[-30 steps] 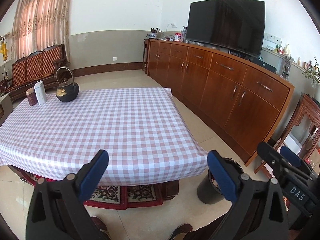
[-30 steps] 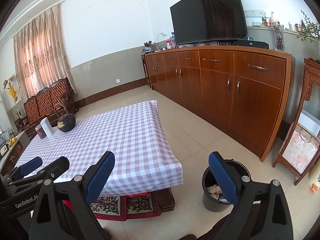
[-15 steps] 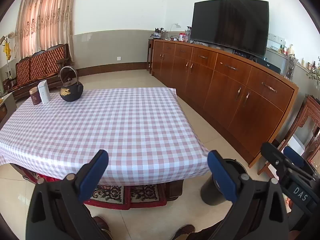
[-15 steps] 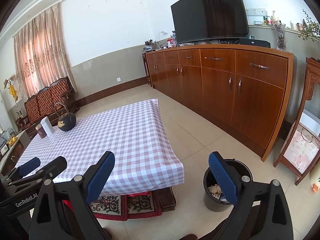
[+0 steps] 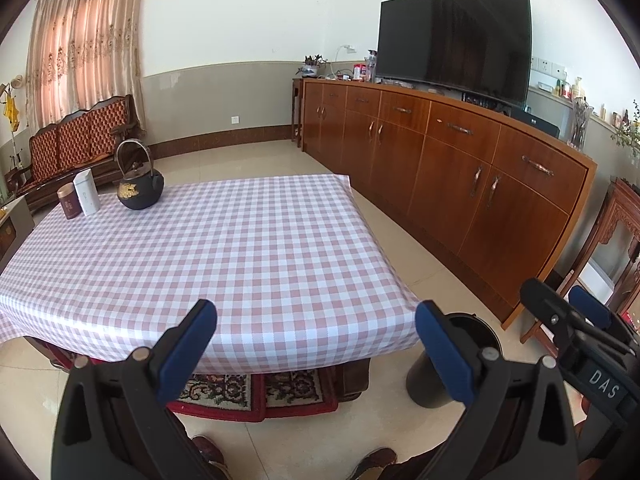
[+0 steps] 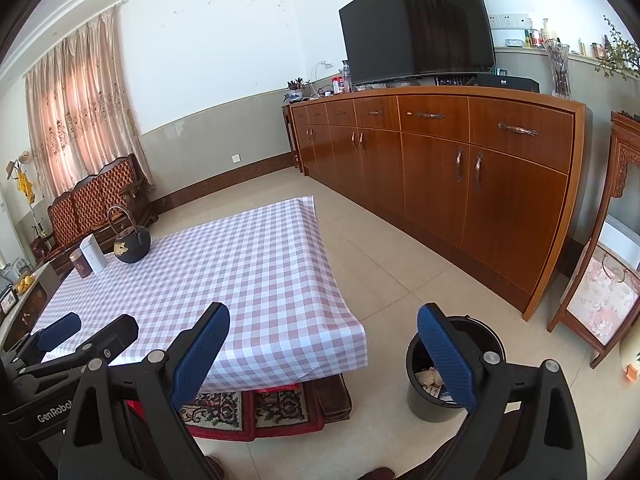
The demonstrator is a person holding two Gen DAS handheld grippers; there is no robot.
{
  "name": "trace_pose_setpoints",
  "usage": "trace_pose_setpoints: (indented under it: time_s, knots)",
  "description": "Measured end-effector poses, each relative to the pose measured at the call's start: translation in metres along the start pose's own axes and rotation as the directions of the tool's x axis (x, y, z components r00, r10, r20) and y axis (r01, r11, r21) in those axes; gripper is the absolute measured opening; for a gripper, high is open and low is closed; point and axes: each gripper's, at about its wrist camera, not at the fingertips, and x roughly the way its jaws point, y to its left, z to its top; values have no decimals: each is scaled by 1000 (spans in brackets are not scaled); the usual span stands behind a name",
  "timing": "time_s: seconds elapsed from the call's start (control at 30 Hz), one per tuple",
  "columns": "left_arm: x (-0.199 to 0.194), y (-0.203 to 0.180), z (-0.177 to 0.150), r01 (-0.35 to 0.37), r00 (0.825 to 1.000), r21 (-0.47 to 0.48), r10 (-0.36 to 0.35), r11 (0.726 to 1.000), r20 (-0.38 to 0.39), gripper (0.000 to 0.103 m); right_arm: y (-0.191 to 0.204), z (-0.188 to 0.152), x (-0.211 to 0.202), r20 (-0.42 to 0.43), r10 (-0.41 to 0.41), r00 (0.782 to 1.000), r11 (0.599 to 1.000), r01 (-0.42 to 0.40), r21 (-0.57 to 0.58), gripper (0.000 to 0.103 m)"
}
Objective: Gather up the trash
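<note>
A low table (image 5: pixel 240 248) with a pink and white checked cloth stands on a beige tiled floor (image 6: pixel 384 264), and a red patterned rug (image 5: pixel 256 392) lies under it. To the right of the table, a long wooden sideboard (image 6: pixel 460 168) carries a dark television (image 6: pixel 416 24). Behind the table, a wooden bench (image 5: pixel 80 140) stands under pink curtains (image 5: pixel 84 48), lit by daylight. The walls are white above and grey below.

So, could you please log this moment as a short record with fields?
left gripper: open, empty
right gripper: open, empty
trash bin: black, on the floor by the table's near corner, crumpled trash inside
table: checkered cloth
far corner: kettle, white box, brown tin
</note>
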Motion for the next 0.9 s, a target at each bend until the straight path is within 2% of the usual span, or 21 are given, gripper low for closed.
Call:
trace_pose_setpoints:
  time_s: [0.9]
  knots:
    - [10,-6,-5,-5,999,20,5,1000,-39,100,-8,-9,10,-28,-8,1000,1000,9,25,96]
